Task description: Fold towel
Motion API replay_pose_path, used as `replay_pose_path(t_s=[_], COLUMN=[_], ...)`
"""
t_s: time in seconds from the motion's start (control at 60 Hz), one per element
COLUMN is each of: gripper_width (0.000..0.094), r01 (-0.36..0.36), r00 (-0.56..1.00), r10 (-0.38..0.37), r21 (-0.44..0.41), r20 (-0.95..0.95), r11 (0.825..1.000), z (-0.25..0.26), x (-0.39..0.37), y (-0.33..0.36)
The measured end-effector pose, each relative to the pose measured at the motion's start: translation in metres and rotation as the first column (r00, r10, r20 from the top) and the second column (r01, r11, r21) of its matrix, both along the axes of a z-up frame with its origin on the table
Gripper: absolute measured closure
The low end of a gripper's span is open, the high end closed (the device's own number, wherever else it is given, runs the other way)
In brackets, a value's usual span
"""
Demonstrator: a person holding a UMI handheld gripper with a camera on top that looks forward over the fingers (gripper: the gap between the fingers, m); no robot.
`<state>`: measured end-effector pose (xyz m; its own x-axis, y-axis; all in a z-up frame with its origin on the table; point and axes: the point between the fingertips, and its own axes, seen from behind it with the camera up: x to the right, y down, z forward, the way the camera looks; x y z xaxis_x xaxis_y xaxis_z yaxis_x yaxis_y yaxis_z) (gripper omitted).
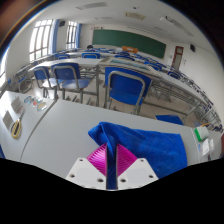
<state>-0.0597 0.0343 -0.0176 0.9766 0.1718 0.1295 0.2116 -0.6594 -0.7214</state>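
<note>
A blue towel (pixel 150 146) lies crumpled on the white table (pixel 50 135), just ahead of my fingers and to their right. A fold of it runs down between the two magenta pads (pixel 97 160), which press on it from both sides. My gripper (pixel 112 165) is shut on that fold of towel. The rest of the towel spreads out beyond the fingertips toward the table's far edge.
Blue chairs (pixel 126 90) and rows of desks stand beyond the table. A green chalkboard (pixel 126 40) hangs on the far wall, with windows (pixel 42 40) on the left. A small round object (pixel 15 127) sits at the table's left edge.
</note>
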Motion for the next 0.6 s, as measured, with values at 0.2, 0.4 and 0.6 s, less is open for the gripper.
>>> replay_pose_path(t_s=[0.2,0.4,0.6], gripper_width=[0.0891,0.0892,0.0871], r01=[0.003,-0.065,0.047], r00=[0.987,0.816,0.837], r10=[-0.016,0.012,-0.082], r21=[-0.078,-0.071,-0.078], r20=[-0.161,-0.578,-0.541], r11=[0.997,0.995,0.996], z=[0.012,0.102,0.094], x=[-0.023,-0.078,-0.003], y=[-0.003,-0.011,0.005])
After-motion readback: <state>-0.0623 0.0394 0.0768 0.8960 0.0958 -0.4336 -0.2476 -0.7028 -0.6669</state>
